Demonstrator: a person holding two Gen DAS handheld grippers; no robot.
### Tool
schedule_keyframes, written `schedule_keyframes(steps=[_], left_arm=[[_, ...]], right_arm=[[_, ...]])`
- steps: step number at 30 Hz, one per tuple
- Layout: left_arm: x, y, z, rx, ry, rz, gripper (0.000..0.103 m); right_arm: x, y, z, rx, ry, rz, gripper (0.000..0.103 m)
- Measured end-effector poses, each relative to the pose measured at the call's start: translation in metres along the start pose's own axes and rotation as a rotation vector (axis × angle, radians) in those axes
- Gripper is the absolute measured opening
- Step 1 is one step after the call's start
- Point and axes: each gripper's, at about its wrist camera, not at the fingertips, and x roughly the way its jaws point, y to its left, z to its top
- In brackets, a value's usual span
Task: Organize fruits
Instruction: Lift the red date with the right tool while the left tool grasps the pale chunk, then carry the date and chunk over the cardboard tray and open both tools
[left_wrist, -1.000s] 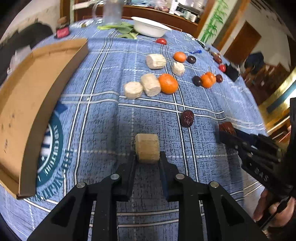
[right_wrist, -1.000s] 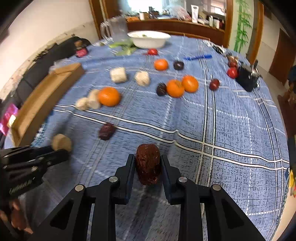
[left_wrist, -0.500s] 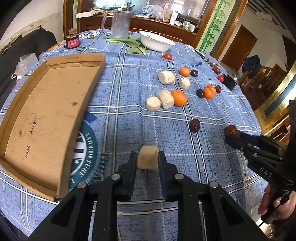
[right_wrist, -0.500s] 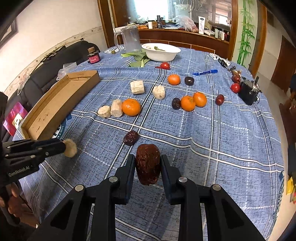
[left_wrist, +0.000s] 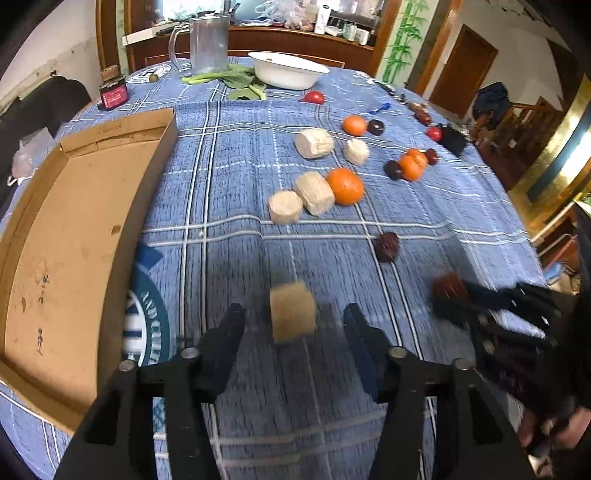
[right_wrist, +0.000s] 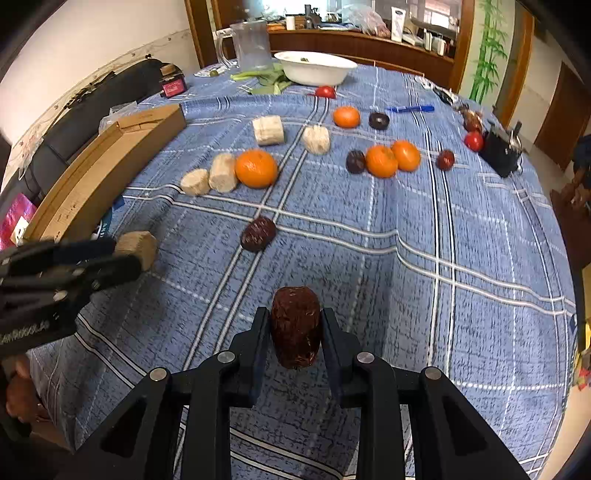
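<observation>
Sorting step, mid-release: your left claw (left_wrist: 293, 314) stands spread, the beige chunk (left_wrist: 292, 312) loose between its fingers, just right of the cardboard tray (left_wrist: 66, 236). Your right claw (right_wrist: 295, 325) grips a date (right_wrist: 295, 326); carry it trayward next.

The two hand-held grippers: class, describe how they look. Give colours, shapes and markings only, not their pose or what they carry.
Both are matt black. The left hand-held gripper and the right hand-held gripper each have two flat tapering fingers on angular, cut-out linkage arms joined by round silver pivot pins. White lettering, too blurred to read, runs along the left one's body in the right wrist view. No cables show. Bare hands hold them.
</observation>
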Motion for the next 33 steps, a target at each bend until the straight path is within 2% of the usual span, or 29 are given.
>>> schedule_keyframes(steps=[2,3,4,5,9,14,21,26,33], left_arm=[[0.014,0.000,0.002,-0.020,0.044,0.006,0.053],[0.017,0.001,0.001,-0.031,0.050,0.010,0.049],[0.014,0.000,0.001,-0.029,0.024,0.022,0.027],[0.015,0.000,0.000,-0.022,0.031,0.035,0.023],[0.008,0.010,-0.002,-0.071,0.024,0.006,0.023],[-0.016,0.012,-0.006,-0.056,-0.017,0.011,0.023],[-0.042,0.029,-0.006,-0.097,-0.065,-0.018,0.023],[-0.063,0.063,-0.003,-0.165,-0.106,0.011,0.023],[-0.085,0.128,-0.007,-0.266,-0.139,0.099,0.023]], right_arm=[[0.001,-0.001,-0.002,0.001,0.006,0.012,0.030],[0.001,-0.001,-0.002,-0.002,0.006,0.014,0.030],[0.001,-0.001,-0.003,-0.007,0.003,0.015,0.030],[0.001,-0.001,-0.003,-0.011,0.001,0.018,0.030],[0.001,-0.002,-0.005,-0.015,-0.024,0.029,0.030],[-0.006,-0.003,-0.002,0.007,-0.047,0.070,0.029],[-0.022,0.020,0.018,-0.046,-0.086,0.093,0.030],[-0.021,0.047,0.041,-0.080,-0.094,0.140,0.030],[-0.014,0.112,0.080,-0.175,-0.110,0.228,0.030]])
